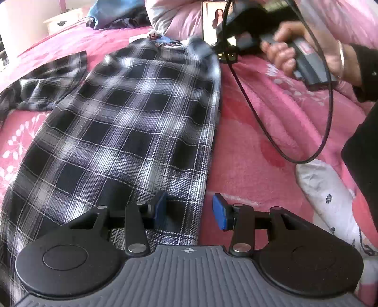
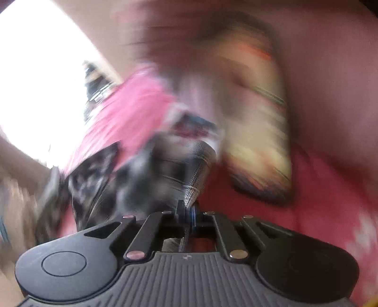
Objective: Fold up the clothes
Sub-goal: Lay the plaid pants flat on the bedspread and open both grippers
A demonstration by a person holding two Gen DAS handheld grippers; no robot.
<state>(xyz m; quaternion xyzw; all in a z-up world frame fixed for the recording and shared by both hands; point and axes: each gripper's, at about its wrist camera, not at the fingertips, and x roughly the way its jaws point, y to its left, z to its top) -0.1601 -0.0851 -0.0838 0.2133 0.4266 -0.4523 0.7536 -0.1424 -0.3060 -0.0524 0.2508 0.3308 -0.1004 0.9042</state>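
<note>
A black-and-white plaid shirt (image 1: 132,122) lies spread on the pink bed cover (image 1: 259,132), one sleeve bunched at the left. My left gripper (image 1: 190,212) hangs open over the shirt's near right edge, its blue pads (image 1: 160,210) apart, with the hem beneath them. At the far right a hand (image 1: 290,54) holds the right gripper at the shirt's far corner. In the blurred right wrist view, my right gripper (image 2: 189,212) is shut on a fold of the plaid shirt (image 2: 198,170), which bunches up to the left of the jaws.
A phone (image 1: 212,21) leans on a pink pillow (image 1: 179,19) at the back. A black cable (image 1: 326,118) loops over the cover at the right. A foot in a white patterned sock (image 1: 330,196) rests near right. Dark clothes (image 1: 118,14) lie at the back left.
</note>
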